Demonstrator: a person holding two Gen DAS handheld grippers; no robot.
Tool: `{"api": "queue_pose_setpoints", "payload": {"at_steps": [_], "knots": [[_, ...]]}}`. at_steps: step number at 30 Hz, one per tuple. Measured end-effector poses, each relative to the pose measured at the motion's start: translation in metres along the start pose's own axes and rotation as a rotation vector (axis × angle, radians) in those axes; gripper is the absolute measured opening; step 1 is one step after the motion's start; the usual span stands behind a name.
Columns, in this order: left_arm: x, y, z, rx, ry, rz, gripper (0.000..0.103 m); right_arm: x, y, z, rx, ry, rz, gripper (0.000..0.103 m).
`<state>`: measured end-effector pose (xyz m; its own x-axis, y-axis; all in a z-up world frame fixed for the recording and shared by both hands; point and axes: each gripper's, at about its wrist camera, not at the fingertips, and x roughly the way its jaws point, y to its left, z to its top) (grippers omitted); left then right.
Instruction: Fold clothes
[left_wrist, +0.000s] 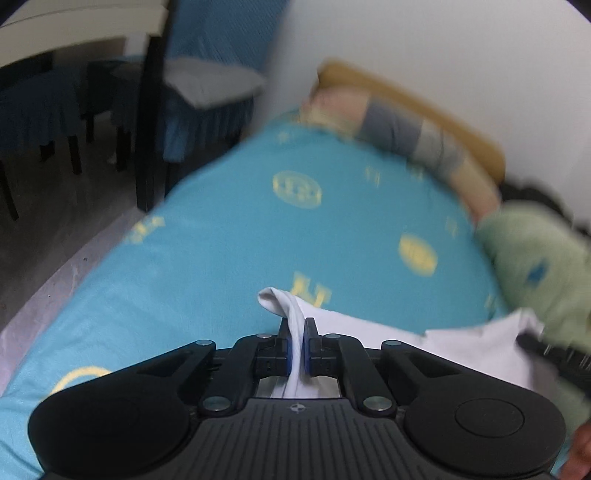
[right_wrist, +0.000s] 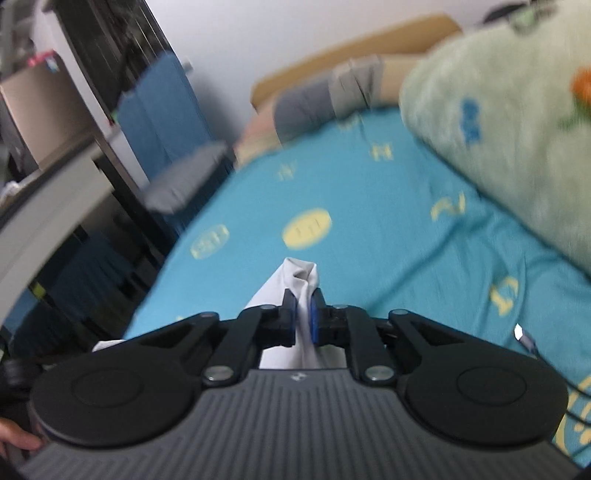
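A white garment (left_wrist: 369, 325) is held up over a bed with a turquoise sheet (left_wrist: 229, 236). My left gripper (left_wrist: 297, 332) is shut on one bunched edge of it, and the cloth stretches away to the right. My right gripper (right_wrist: 303, 306) is shut on another bunched edge of the white garment (right_wrist: 295, 280), which hangs down to the left below it. Both views are blurred by motion. The lower part of the garment is hidden behind the grippers.
A pale green blanket (right_wrist: 509, 122) lies on the right side of the bed. A striped pillow (left_wrist: 402, 133) rests against the yellow headboard (left_wrist: 413, 99). A blue-covered chair (left_wrist: 207, 92) and a dark table stand left of the bed. A white wall is behind.
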<state>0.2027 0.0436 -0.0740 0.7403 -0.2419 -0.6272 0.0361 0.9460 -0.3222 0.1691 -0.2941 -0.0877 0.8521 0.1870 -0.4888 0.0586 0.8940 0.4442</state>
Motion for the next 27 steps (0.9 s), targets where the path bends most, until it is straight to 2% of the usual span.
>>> {"api": "queue_pose_setpoints", "payload": {"at_steps": [2,4,8,10,11,12,13,14,15,18,22,24,27], "knots": [[-0.011,-0.002,0.007,0.013,-0.077,-0.020,0.006,0.002,0.003,0.005,0.009,-0.040,-0.012,0.011],[-0.004,-0.005,0.007,0.045,-0.090,-0.001,0.006,0.013,0.000,0.005,0.021,-0.036,-0.040,0.011],[0.031,-0.010,-0.008,0.106,0.028,0.090,0.006,0.049,-0.015,-0.011,0.040,0.100,-0.133,0.014],[0.037,-0.011,-0.013,0.130,0.073,0.108,0.008,0.053,-0.018,-0.013,0.052,0.136,-0.151,0.015],[0.034,-0.012,-0.014,0.127,0.072,0.098,0.015,0.049,-0.015,-0.010,0.050,0.135,-0.159,0.021],[0.031,-0.014,-0.015,0.120,0.067,0.086,0.030,0.045,-0.012,-0.007,0.047,0.133,-0.168,0.037],[0.027,-0.015,-0.016,0.114,0.063,0.073,0.036,0.040,-0.008,-0.004,0.043,0.126,-0.174,0.050],[0.022,-0.019,-0.016,0.123,0.050,0.061,0.041,0.031,-0.003,-0.002,0.034,0.100,-0.166,0.079],[0.015,-0.023,-0.018,0.136,0.039,0.059,0.041,0.022,0.003,-0.001,0.025,0.072,-0.149,0.084],[-0.007,-0.030,-0.027,0.133,0.044,0.019,0.048,-0.007,0.020,-0.002,-0.004,0.050,-0.095,0.082],[-0.038,-0.044,-0.050,0.195,0.082,0.004,0.048,-0.038,0.044,-0.021,-0.085,0.097,-0.068,0.081],[-0.052,-0.050,-0.061,0.220,0.103,-0.004,0.048,-0.046,0.053,-0.035,-0.119,0.144,-0.061,0.062],[-0.060,-0.055,-0.076,0.203,0.142,-0.020,0.048,-0.047,0.053,-0.056,-0.106,0.227,-0.076,0.058]]}}
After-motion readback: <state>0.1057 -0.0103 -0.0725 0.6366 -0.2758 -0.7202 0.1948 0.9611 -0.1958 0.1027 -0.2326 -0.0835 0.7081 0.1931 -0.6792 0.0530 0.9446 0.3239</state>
